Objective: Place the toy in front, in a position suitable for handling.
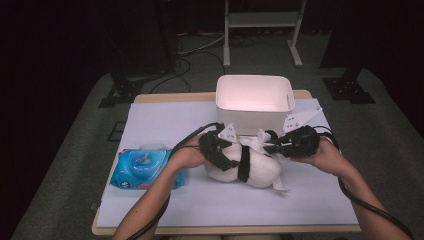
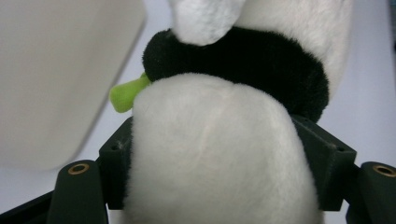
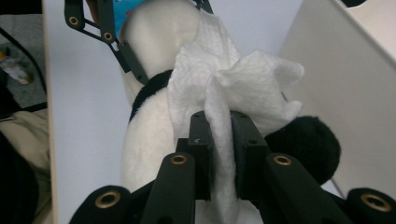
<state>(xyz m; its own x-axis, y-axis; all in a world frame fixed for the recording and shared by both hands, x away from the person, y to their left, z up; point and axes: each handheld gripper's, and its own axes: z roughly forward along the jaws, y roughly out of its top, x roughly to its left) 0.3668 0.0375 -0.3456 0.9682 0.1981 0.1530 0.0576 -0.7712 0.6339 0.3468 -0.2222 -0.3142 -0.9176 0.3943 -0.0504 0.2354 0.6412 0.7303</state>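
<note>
With my left gripper (image 1: 223, 150) clamped on the panda toy (image 1: 250, 167), my right gripper (image 1: 274, 145) pinches a wet wipe (image 3: 233, 88); next, steady rubbing strokes over its fur.

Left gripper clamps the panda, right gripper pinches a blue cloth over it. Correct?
One thing is off: the cloth is no blue cloth but a white wipe, as the right gripper view shows. The right gripper pinches it over the panda, and the left gripper clamps the panda.

Plush panda (image 1: 252, 167) lies sideways, white wipe (image 3: 243, 88) against it.
</note>
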